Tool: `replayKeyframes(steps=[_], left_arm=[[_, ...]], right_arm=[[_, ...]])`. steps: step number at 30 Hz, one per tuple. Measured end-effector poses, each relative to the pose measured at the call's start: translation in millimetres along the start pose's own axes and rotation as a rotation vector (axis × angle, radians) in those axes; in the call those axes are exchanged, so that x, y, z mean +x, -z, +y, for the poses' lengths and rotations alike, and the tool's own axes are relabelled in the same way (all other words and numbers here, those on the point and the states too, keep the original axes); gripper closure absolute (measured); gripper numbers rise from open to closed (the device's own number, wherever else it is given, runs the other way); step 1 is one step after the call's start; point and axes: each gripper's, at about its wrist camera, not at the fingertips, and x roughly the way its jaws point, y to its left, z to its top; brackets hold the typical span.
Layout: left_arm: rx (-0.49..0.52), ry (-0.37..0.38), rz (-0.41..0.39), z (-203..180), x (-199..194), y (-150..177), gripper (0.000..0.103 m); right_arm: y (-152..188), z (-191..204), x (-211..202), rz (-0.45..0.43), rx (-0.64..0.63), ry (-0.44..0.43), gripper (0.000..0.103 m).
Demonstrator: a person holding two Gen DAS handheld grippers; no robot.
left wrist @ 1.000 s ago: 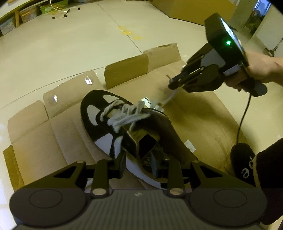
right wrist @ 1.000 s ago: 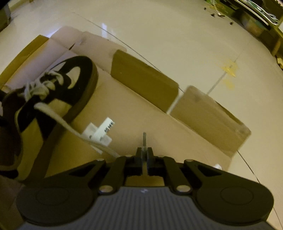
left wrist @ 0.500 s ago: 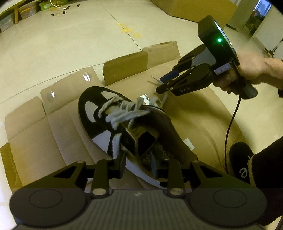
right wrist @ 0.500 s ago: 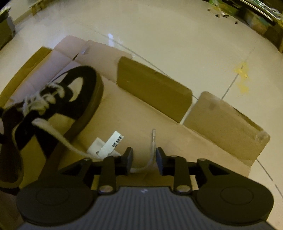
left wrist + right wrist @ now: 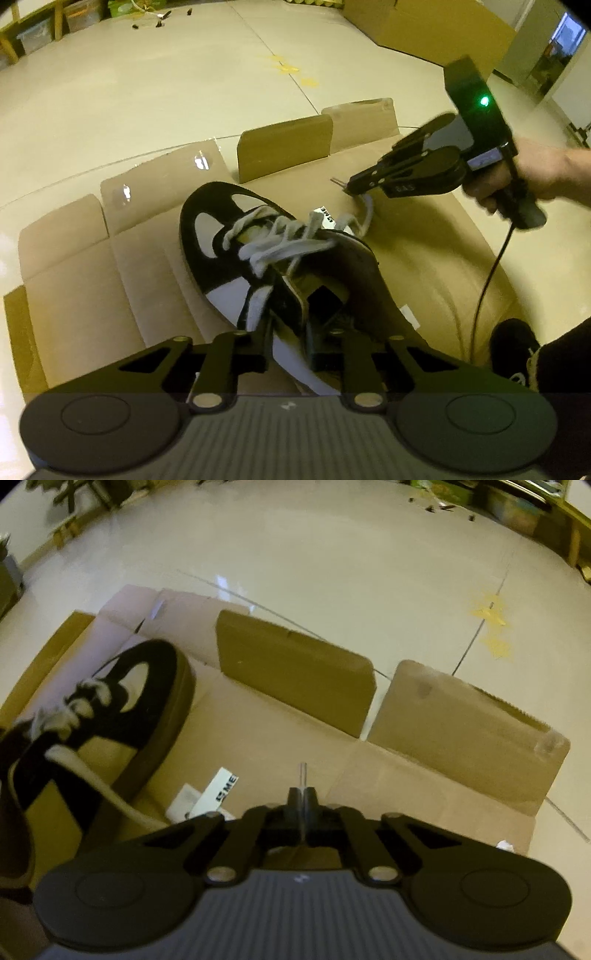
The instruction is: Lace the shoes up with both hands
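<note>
A black and white sneaker (image 5: 229, 229) lies tilted on flattened cardboard (image 5: 92, 280), its white laces partly threaded. My left gripper (image 5: 290, 328) has the shoe's collar and tongue edge between its fingers, and its jaws are closing on that edge. To the right of the shoe, my right gripper (image 5: 351, 182) is shut on the end of the loose lace (image 5: 364, 214). In the right wrist view the lace tip (image 5: 303, 771) sticks out past the right gripper (image 5: 303, 794). The sneaker (image 5: 147, 686) sits at the left there, and the lace (image 5: 110, 794) runs from it under the gripper.
Two cardboard flaps (image 5: 295, 668) stand up behind the shoe. A white paper tag (image 5: 221, 786) lies beside it. A person's hand (image 5: 535, 177) holds the right gripper, whose cable (image 5: 491, 269) hangs down. A foot in a dark shoe (image 5: 511, 347) rests at the lower right on the glossy floor.
The right gripper opened around the lace end half a second ago and has shut on its tip again. The left fingers stand a little closer on the shoe's collar.
</note>
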Motion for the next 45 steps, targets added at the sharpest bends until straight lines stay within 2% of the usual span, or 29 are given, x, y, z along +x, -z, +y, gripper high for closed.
replayKeyframes(steps=[4,6,8,12,17,24,30,40,45], left_arm=[[-0.041,0.029,-0.003,9.5,-6.2,-0.1,0.088],[-0.054,0.038,-0.005,12.4,-8.0,0.1,0.088],[-0.054,0.039,-0.01,12.6,-8.0,1.8,0.088],[-0.081,0.052,-0.025,15.1,-6.6,5.4,0.087],[-0.109,0.051,-0.047,14.0,-8.8,9.9,0.088],[-0.132,0.063,-0.065,16.2,-14.3,16.3,0.088],[-0.159,0.079,-0.077,20.6,-17.6,19.3,0.088],[-0.257,0.116,-0.091,34.9,-18.0,26.7,0.087],[-0.388,0.159,-0.082,52.2,-15.2,32.2,0.087]], right_arm=[[-27.5,24.8,-33.7,0.049,-0.23,-0.001,0.102],[-42.0,39.7,-49.6,0.096,-0.346,-0.011,0.102],[-58.8,62.0,-65.6,0.186,-0.504,-0.016,0.102],[-79.8,89.7,-96.0,0.302,-0.669,-0.05,0.102],[-100.0,110.5,-116.8,0.366,-0.809,-0.042,0.102],[-114.4,125.6,-139.3,0.374,-0.883,-0.022,0.102],[-120.2,133.9,-145.0,0.347,-0.884,-0.026,0.102],[-108.1,158.9,-121.3,0.24,-0.795,-0.176,0.102],[-95.4,166.7,-103.5,0.205,-0.738,-0.235,0.102]])
